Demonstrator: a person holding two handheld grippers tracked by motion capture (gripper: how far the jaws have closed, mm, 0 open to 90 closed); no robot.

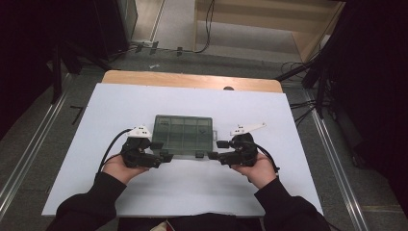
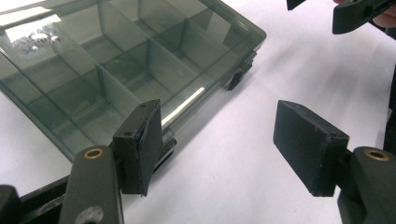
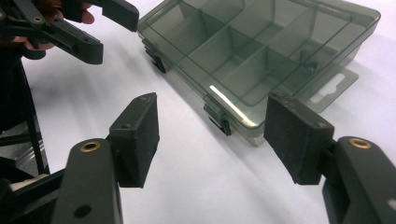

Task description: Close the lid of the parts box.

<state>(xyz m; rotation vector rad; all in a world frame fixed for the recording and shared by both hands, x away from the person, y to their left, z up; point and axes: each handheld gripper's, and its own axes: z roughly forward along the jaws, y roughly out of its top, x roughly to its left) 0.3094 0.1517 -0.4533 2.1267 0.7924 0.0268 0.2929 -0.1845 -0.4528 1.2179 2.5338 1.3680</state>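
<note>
A smoky see-through box (image 1: 183,134) with little rooms inside lies flat near the middle of the white table (image 1: 144,197), its lid closed and its two small clips on the side nearest the person. The left gripper (image 1: 161,158) sits at the box's near left corner with its jaws wide apart, holding nothing. In the left gripper view, one jaw pad (image 2: 140,147) is right at the box's edge, just beside a clip (image 2: 163,149), and it is hard to tell if it touches. The right gripper (image 1: 217,153) sits at the near right corner, also spread open and empty, with the other clip (image 3: 218,116) between its jaws but a bit ahead of them. Things could go wrong here. The box looks light and the table looks smooth, so a push from one side might make it slide or spin away. The clips are small, so a thick pad could slip off or miss. If one clip pops and the other stays shut, the lid might twist. A hard squeeze could maybe crack the thin plastic.
</note>
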